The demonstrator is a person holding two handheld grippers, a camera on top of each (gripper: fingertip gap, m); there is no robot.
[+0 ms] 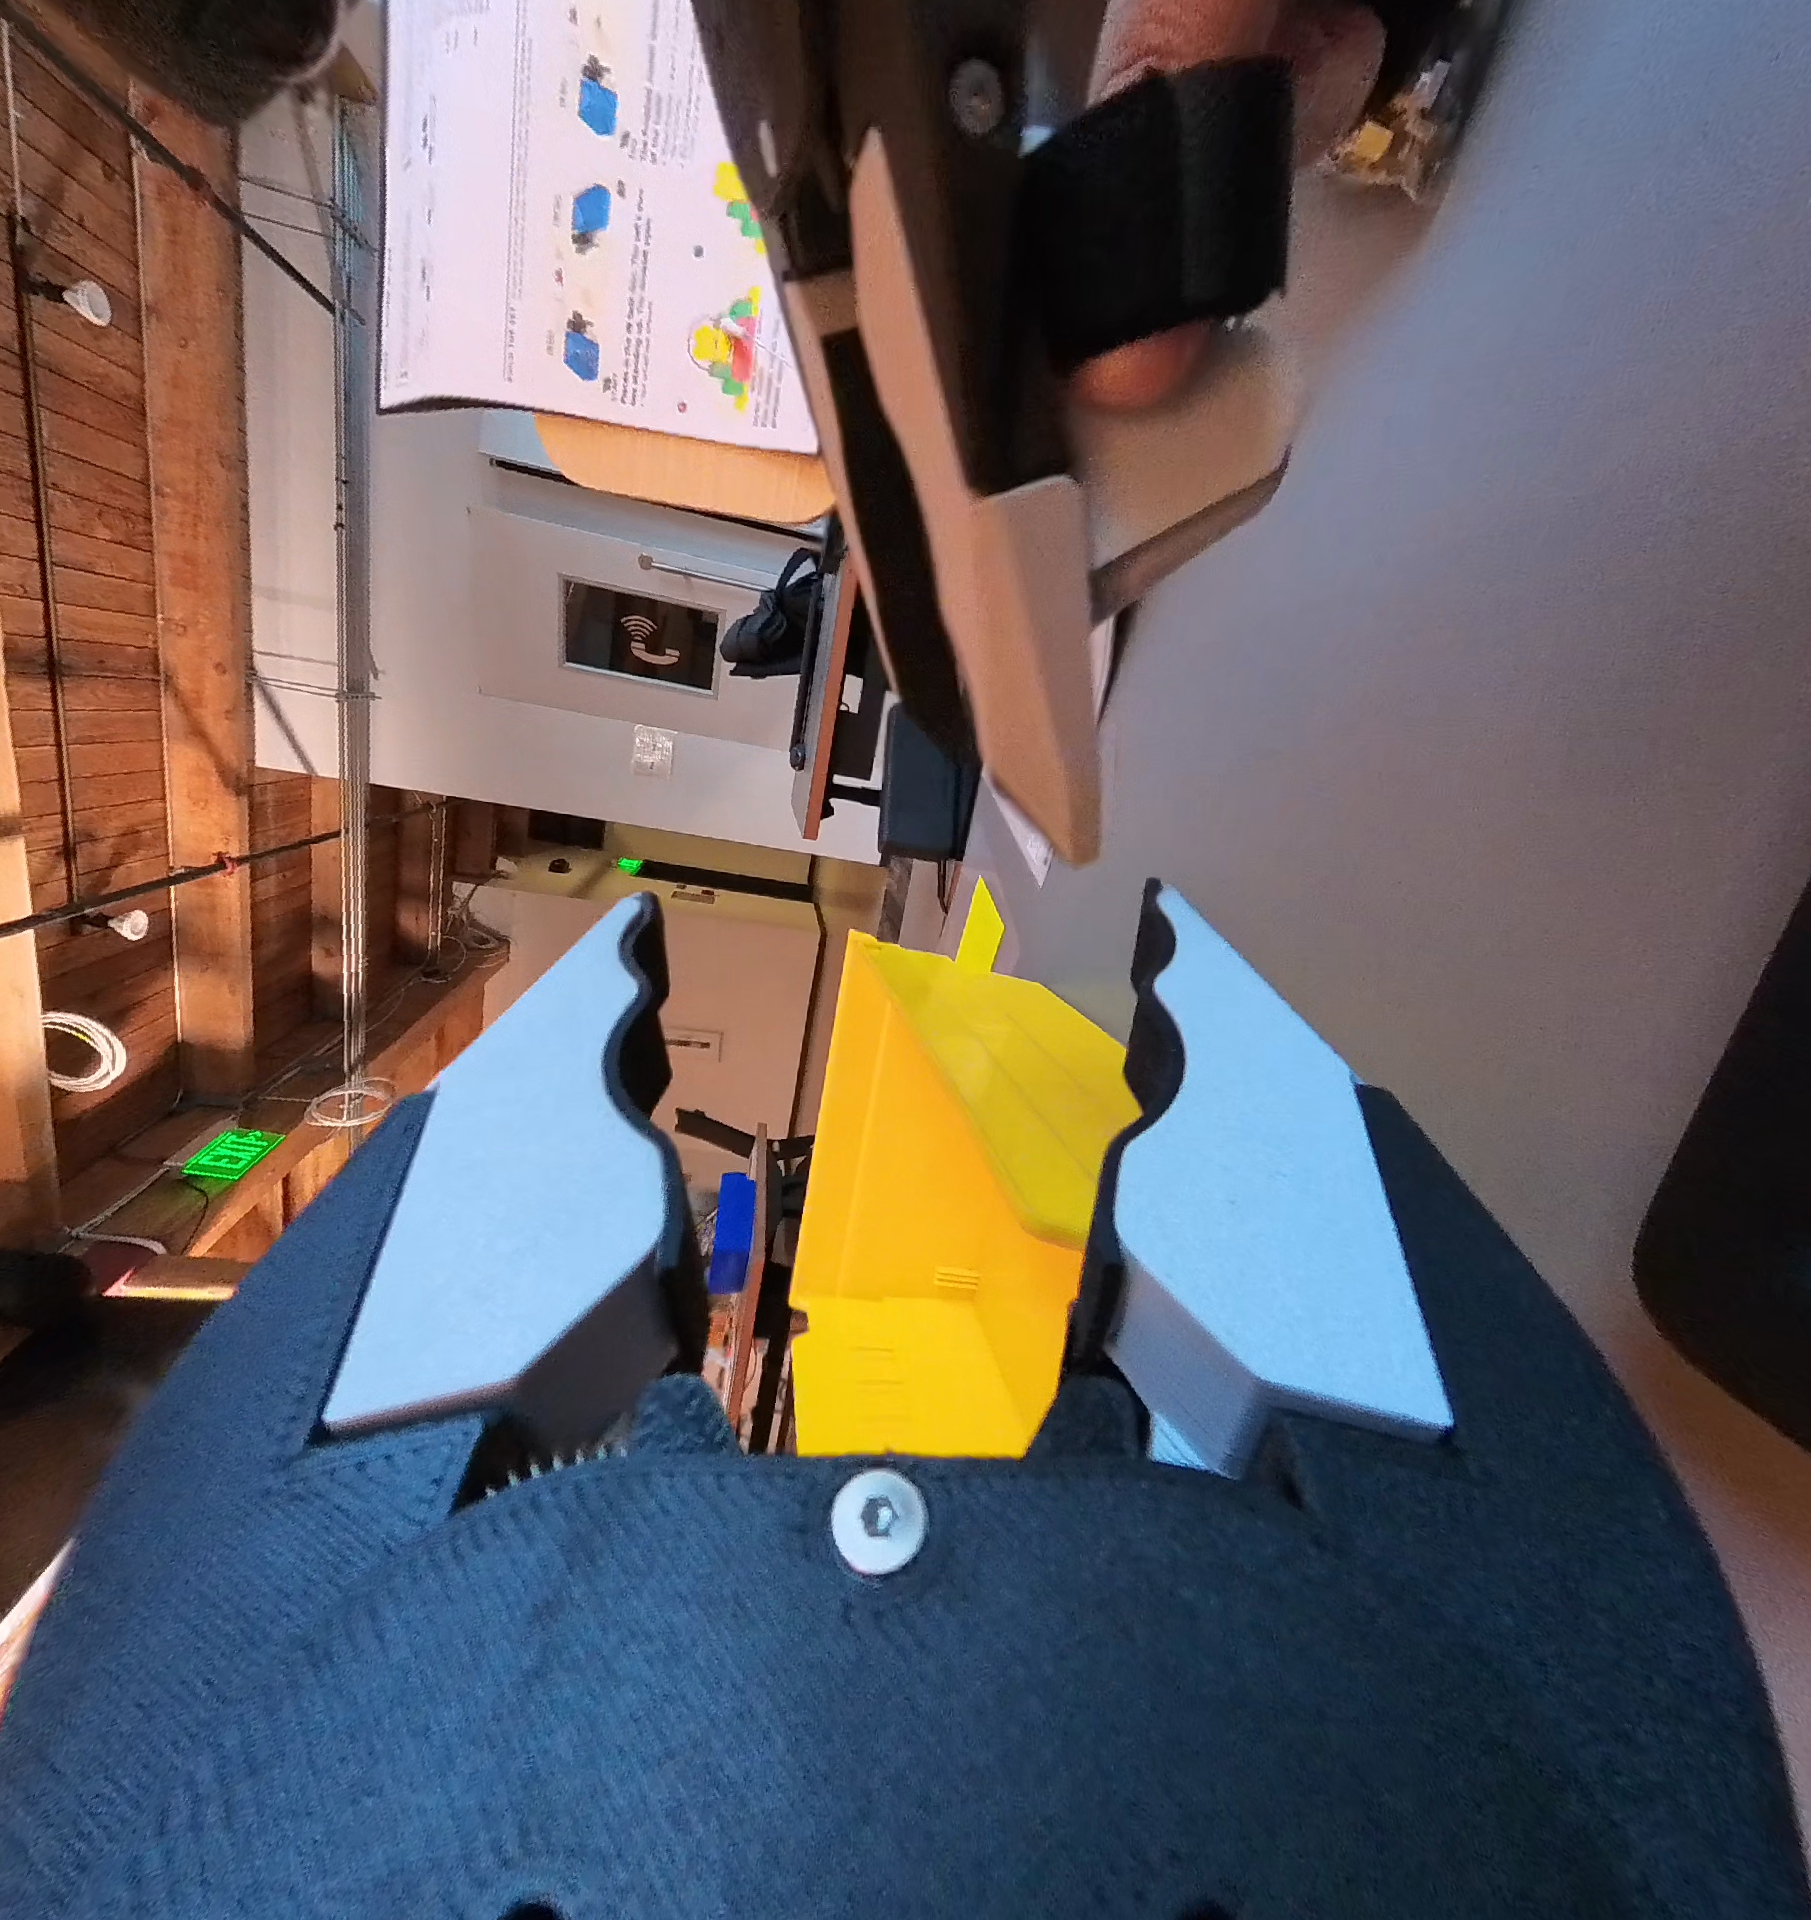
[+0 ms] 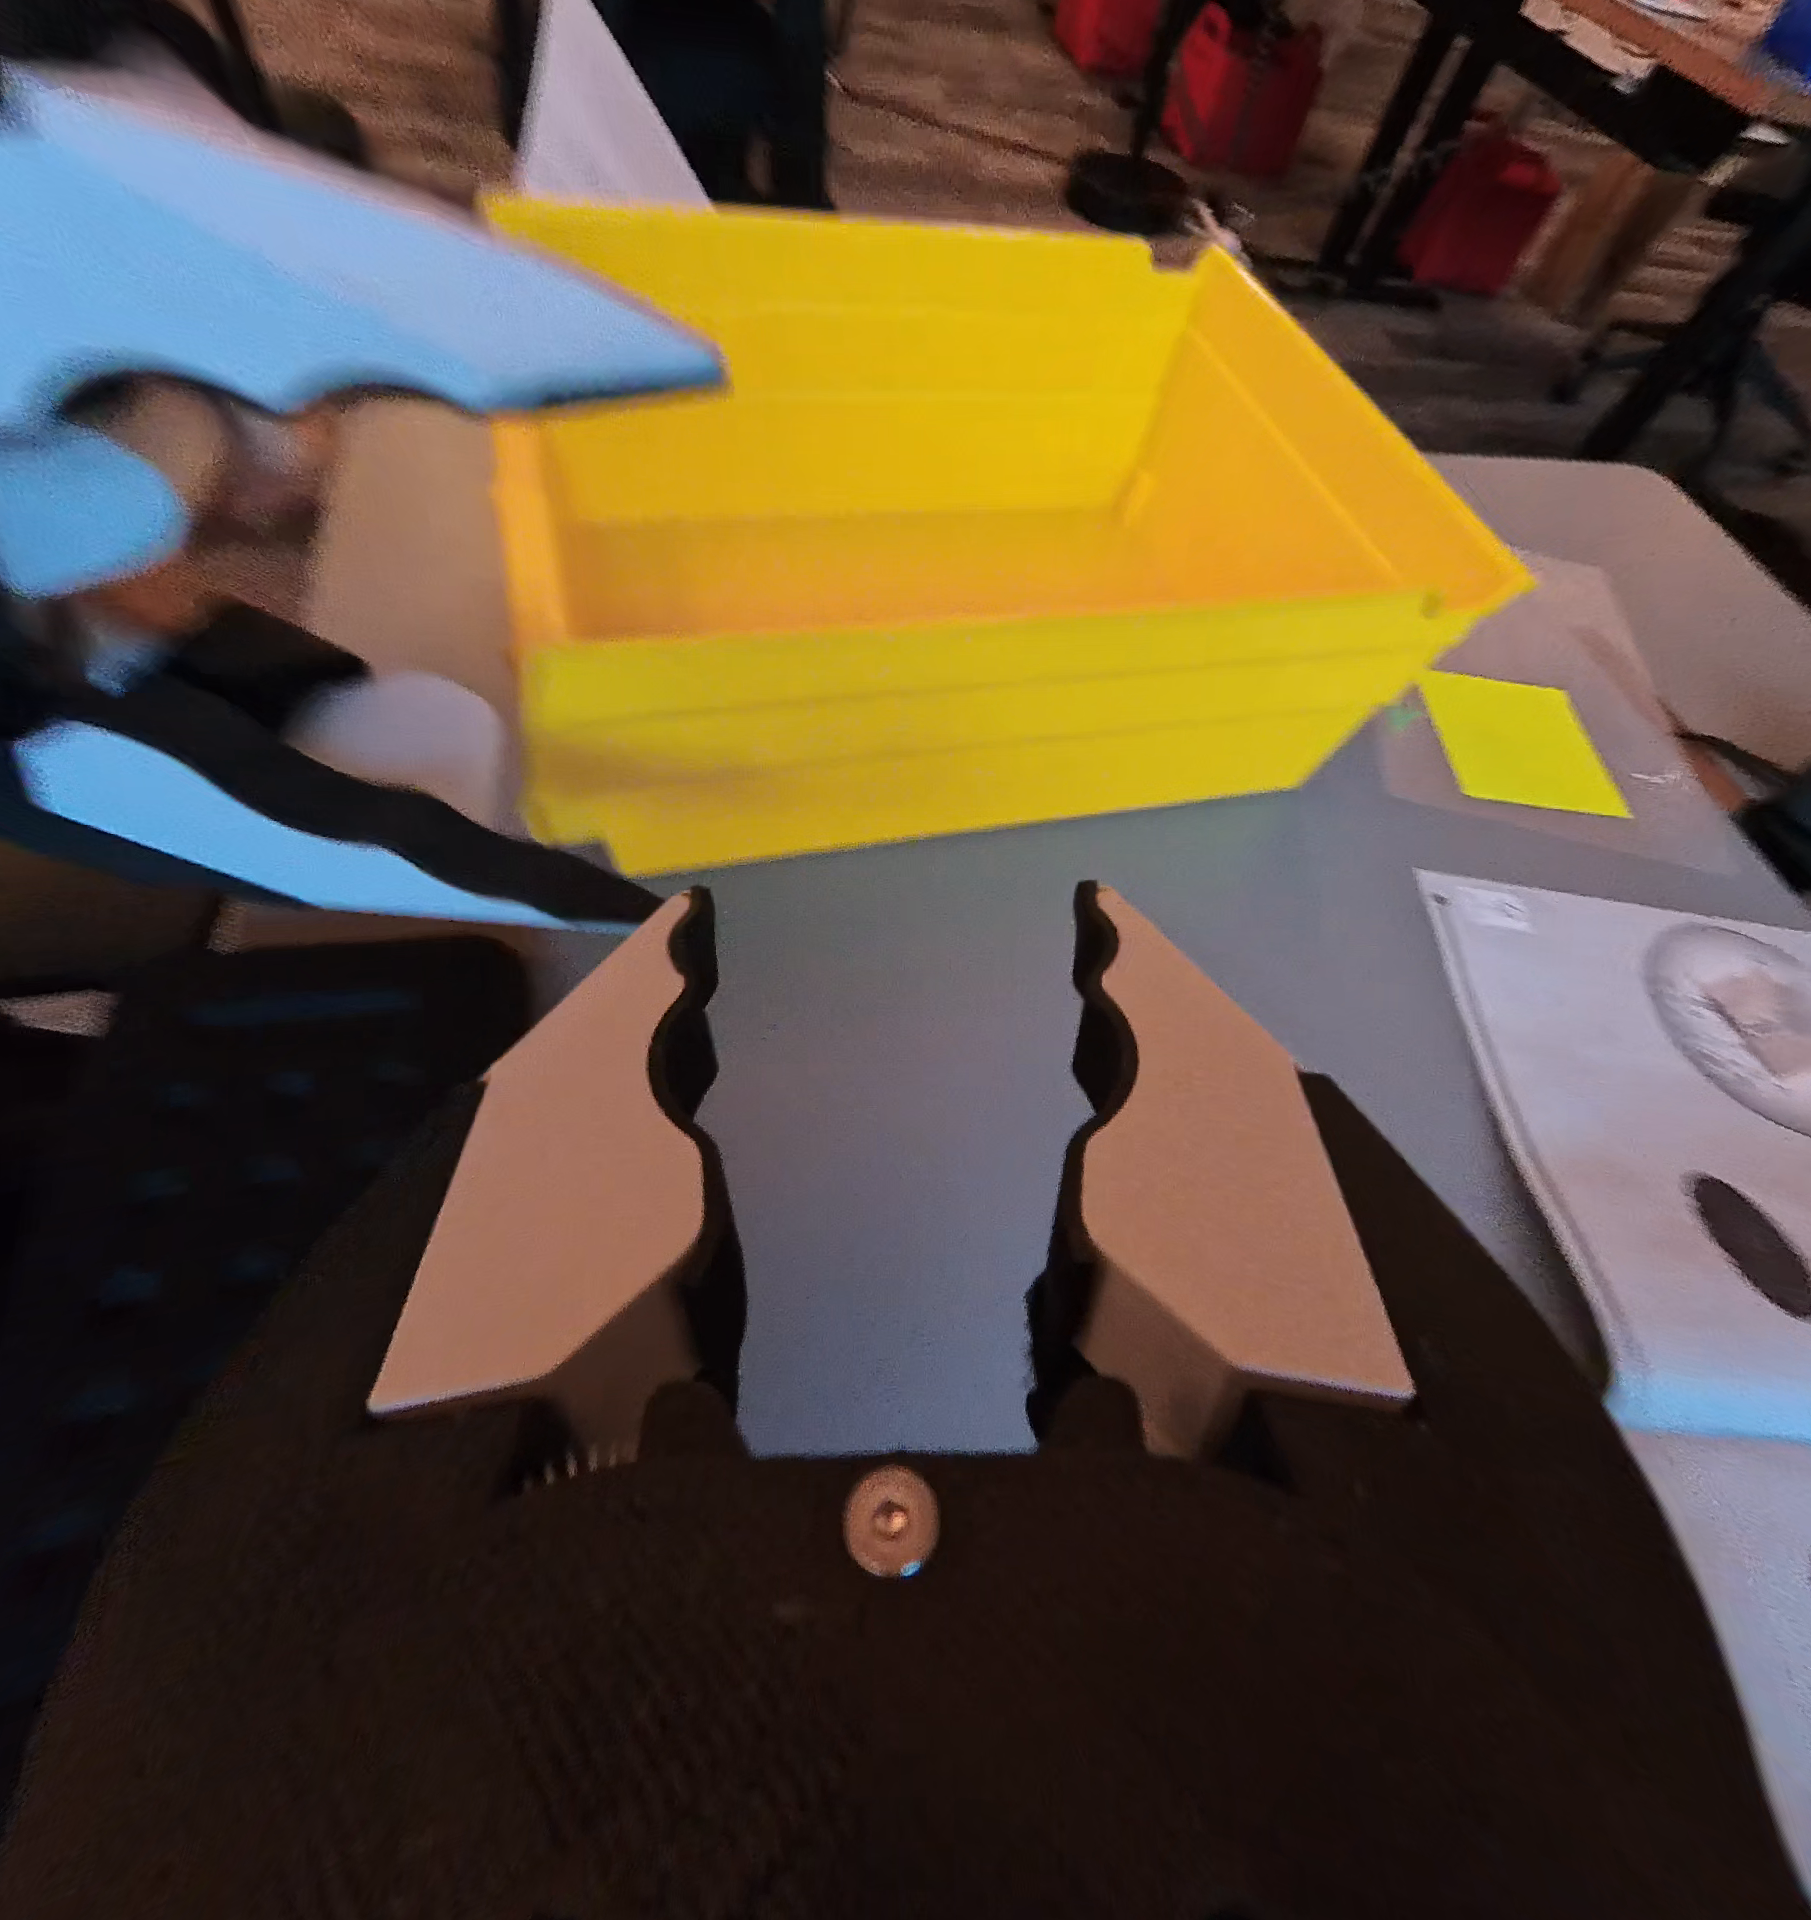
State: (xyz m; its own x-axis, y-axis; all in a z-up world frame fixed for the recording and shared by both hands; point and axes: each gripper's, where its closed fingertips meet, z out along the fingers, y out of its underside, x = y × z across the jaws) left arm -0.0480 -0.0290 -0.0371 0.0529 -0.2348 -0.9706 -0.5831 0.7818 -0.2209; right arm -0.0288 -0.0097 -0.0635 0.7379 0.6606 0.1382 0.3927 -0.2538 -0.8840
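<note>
Both grippers, left (image 1: 896, 935) and right (image 2: 894, 925), hold jaws apart and empty near a bright yellow open-topped bin (image 2: 942, 727)

One yellow bin (image 2: 942, 717), one yellow card (image 2: 1519, 743), two tongs (image 2: 893, 914), one printed sheet (image 2: 1701, 1174)

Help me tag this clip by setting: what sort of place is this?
Probably an indoor workshop or lab-style workspace. A yellow bin sits on a grey table beside printed sheets, more desks stand behind, and the left wrist view shows wooden ceiling beams with a green exit sign.
</note>
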